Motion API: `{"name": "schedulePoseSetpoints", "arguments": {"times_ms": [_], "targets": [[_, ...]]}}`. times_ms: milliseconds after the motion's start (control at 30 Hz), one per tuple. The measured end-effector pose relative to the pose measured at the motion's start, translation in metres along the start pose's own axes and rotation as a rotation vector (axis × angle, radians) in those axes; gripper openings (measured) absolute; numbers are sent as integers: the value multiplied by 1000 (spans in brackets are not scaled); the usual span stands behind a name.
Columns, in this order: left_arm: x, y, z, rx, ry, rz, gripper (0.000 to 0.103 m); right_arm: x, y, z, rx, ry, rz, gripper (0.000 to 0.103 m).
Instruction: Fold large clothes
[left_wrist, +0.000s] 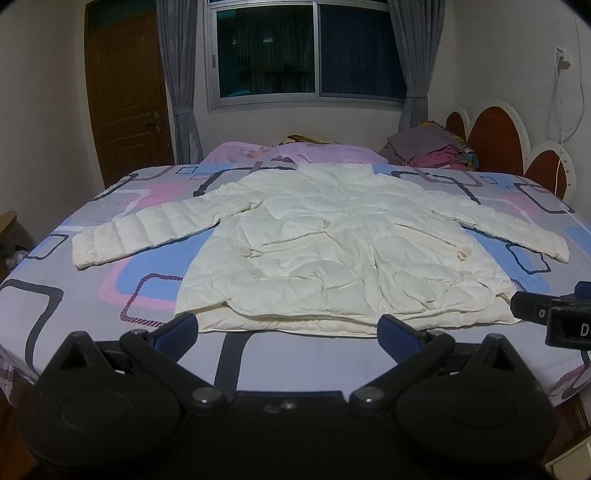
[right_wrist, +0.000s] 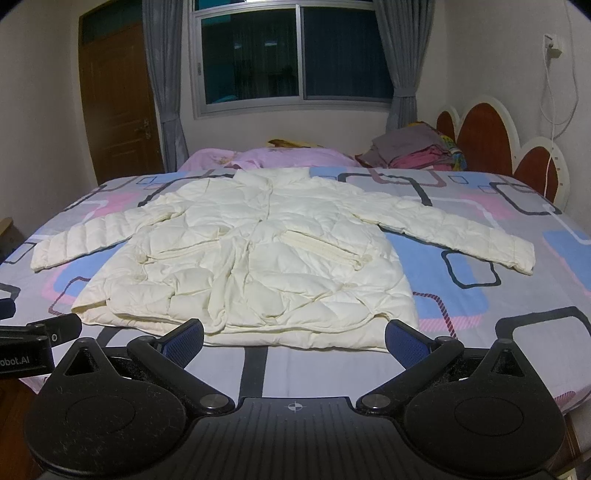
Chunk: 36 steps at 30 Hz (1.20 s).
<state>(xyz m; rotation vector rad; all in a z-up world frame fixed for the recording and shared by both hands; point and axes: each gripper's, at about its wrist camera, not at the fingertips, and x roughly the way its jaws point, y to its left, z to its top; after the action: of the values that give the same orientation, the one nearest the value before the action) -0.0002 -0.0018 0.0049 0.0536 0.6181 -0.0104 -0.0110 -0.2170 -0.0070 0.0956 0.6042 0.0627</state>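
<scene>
Item one: my left gripper (left_wrist: 289, 328), jaws spread wide, holding nothing, poised just short of the hem. Item two: my right gripper (right_wrist: 294, 335), likewise spread wide and empty, level beside the left. Item three: white puffer jacket (left_wrist: 332, 251), flat on the bed (left_wrist: 92, 295), front up, both sleeves splayed outward, collar toward the window (left_wrist: 310, 55). Item four: clothes pile (left_wrist: 428, 147) by the headboard (left_wrist: 495, 136).
</scene>
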Motion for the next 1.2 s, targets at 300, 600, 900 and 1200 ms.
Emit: {"name": "schedulePoseSetpoints", "arguments": {"times_ms": [300,600,900,1200], "targets": [[-1,-1,-3,-3,-5,-2,103,-2,-1,0,-1,-4,-1,103],[-2,-2,-4,0,-8,-10,103,-4,0,1,5,-7,-9,103],[-1,-3,-1,-1,-10,-7,103,-5,0,1,7,-10,-9,103],[-1,-1,0,-1,-11,-8,103,-5,-2,2,8,-9,-11,103]]}}
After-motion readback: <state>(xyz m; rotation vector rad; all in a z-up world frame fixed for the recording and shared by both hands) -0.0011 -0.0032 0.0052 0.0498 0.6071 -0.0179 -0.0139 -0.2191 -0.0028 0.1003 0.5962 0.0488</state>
